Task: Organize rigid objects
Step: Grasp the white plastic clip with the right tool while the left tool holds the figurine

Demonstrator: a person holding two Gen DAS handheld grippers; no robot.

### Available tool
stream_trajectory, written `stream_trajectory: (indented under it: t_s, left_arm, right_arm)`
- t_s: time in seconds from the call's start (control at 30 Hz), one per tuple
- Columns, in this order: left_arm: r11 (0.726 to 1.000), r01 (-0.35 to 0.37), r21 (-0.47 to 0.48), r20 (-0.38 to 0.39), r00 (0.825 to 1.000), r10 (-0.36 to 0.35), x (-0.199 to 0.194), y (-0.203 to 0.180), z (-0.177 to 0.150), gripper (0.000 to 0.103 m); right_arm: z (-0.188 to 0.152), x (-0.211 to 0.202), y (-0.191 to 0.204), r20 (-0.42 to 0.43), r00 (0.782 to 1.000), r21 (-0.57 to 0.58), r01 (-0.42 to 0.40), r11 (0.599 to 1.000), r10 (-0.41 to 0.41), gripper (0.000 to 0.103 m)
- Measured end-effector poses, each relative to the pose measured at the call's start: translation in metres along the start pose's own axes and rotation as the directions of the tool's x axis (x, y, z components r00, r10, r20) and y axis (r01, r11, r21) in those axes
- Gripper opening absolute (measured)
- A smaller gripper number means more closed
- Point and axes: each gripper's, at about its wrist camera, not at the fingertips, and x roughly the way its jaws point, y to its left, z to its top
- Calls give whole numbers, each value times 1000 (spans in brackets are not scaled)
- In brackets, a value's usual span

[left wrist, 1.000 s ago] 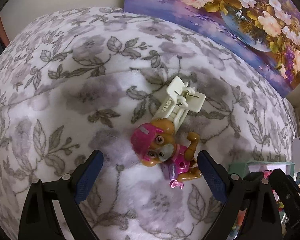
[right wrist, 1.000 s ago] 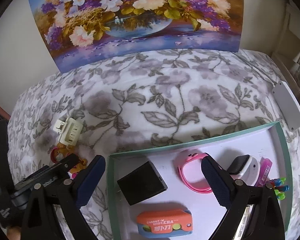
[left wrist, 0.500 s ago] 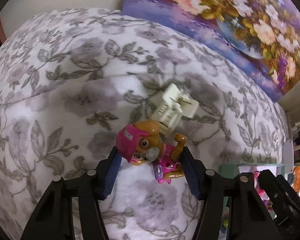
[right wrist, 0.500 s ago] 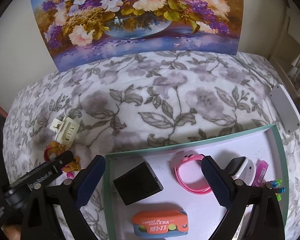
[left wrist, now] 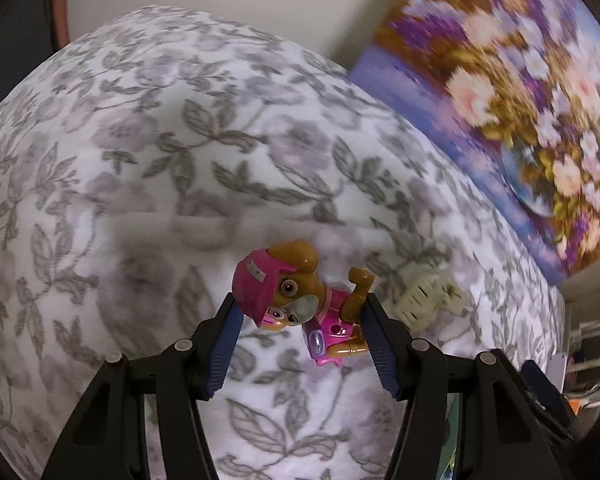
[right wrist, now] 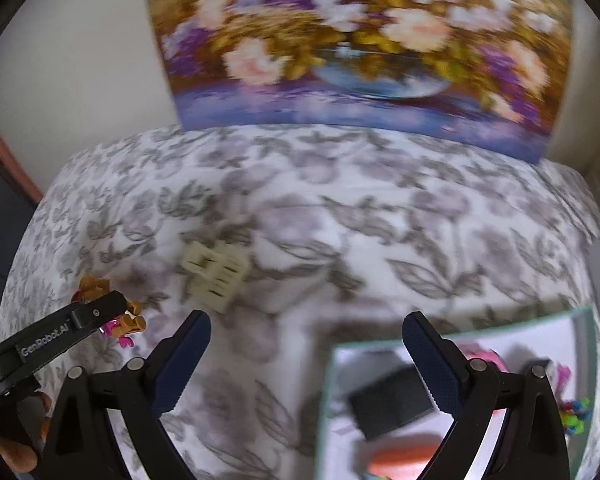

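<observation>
The left hand-held gripper [left wrist: 302, 320] pinches a pink-helmeted toy pup figure [left wrist: 300, 304] between its blue pads, holding it over the floral-patterned blanket [left wrist: 180, 160]. A cream plastic clip [left wrist: 424, 304] lies on the blanket just beside the figure. The right hand-held gripper [right wrist: 306, 344] hangs spread wide with nothing between its fingers, beside a green-rimmed tray [right wrist: 325, 400] that holds a black adapter [right wrist: 392, 404], a pink band [right wrist: 484, 358] and an orange item, blurred. A flower painting [right wrist: 360, 40] leans against the wall behind.
</observation>
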Motion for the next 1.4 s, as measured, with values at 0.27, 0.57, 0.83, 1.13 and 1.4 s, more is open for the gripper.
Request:
stream_trajectory:
  t_s: [0.27, 0.57, 0.83, 1.13, 1.4]
  left_arm:
    - [998, 14, -64, 2, 1000, -14, 0, 22, 7, 62]
    - [997, 10, -75, -11, 1000, -11, 5, 27, 5, 61]
    - [997, -9, -73, -23, 1000, 7, 11, 28, 5, 62]
    - [998, -10, -61, -38, 999, 8, 17, 25, 1, 62]
    - [998, -10, -54, -64, 998, 7, 22, 22, -3, 62]
  right_arm:
    - [6, 43, 37, -72, 997, -129, -15, 992, 6, 98]
    - [8, 78, 47, -106, 994, -242, 12, 970, -38, 92]
    - [18, 96, 57, -91, 996, -269, -11, 963, -14, 88]
    - [23, 94, 65, -76, 997, -259, -41, 965, 22, 56]
    - [10, 84, 67, -82, 996, -254, -42, 966, 21, 53]
